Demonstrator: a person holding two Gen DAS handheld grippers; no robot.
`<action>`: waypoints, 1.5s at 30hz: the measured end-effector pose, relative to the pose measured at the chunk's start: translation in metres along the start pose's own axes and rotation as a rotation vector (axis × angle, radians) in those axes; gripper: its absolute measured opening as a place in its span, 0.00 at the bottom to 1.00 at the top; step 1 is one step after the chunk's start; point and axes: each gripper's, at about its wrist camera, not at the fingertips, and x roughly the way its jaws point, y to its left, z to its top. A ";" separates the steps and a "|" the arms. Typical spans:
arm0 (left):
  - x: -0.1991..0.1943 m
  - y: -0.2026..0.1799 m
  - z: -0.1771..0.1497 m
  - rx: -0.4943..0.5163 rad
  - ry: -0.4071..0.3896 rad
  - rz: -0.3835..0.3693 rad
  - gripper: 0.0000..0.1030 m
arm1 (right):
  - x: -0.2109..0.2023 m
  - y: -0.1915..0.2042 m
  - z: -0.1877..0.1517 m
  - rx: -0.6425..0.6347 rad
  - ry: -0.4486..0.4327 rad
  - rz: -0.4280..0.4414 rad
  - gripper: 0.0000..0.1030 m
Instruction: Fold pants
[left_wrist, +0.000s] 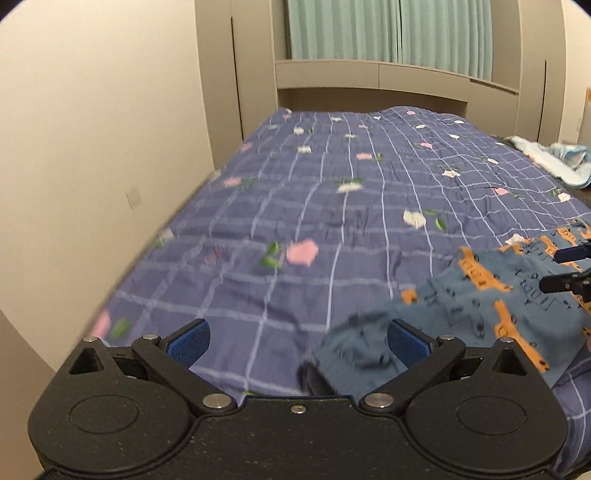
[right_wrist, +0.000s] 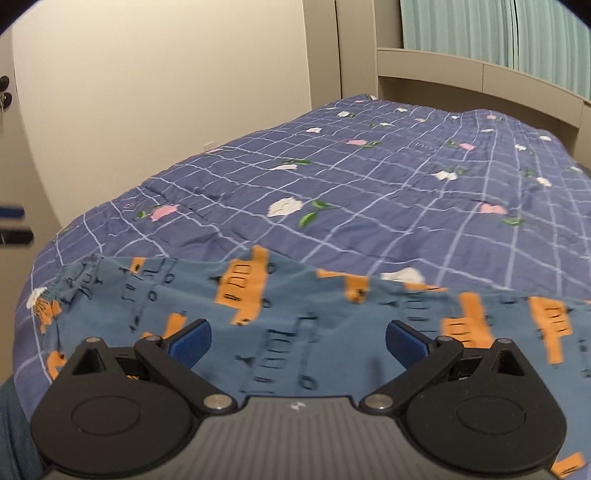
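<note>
**Pants spread on the bed, both claws apart**

While both views are blurred in places, the pants (right_wrist: 295, 314) can be made out as blue cloth printed with orange shapes, laid flat on the bed (right_wrist: 369, 184) just ahead of and beneath the right claw (right_wrist: 298, 341). The right claw's blue-padded fingers (right_wrist: 190, 345) are held wide apart, with nothing gripped between them; the cloth is seen passing under the gap.

In the left wrist view, the left claw (left_wrist: 298, 341) is likewise spread apart and nothing is clamped in it. A rumpled end of the pants (left_wrist: 461, 325) is seen at its right finger (left_wrist: 408, 343) (whether pad and cloth touch cannot be told), while checked quilt is seen ahead of its left finger. Further to the right of the left claw, the right claw's fingers (left_wrist: 570, 269) are seen above the pants, parted.

A quilt of purple-blue checks with pink and white flowers covers the bed. Beyond both claws a beige headboard (left_wrist: 369, 79) and pale green curtains (left_wrist: 388, 29) are seen. A light blue cloth (left_wrist: 554, 158) lies far ahead to the right of the left claw, beside the bed.
</note>
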 end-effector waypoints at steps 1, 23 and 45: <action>0.007 0.004 -0.006 -0.018 0.006 -0.022 0.99 | 0.003 0.005 0.001 -0.005 0.001 0.004 1.00; 0.082 0.024 -0.034 -0.240 0.109 -0.319 0.41 | 0.049 0.038 -0.003 0.024 0.013 0.000 1.00; 0.059 -0.001 -0.019 -0.206 0.169 -0.150 0.28 | 0.105 0.028 0.039 -0.024 0.052 -0.194 1.00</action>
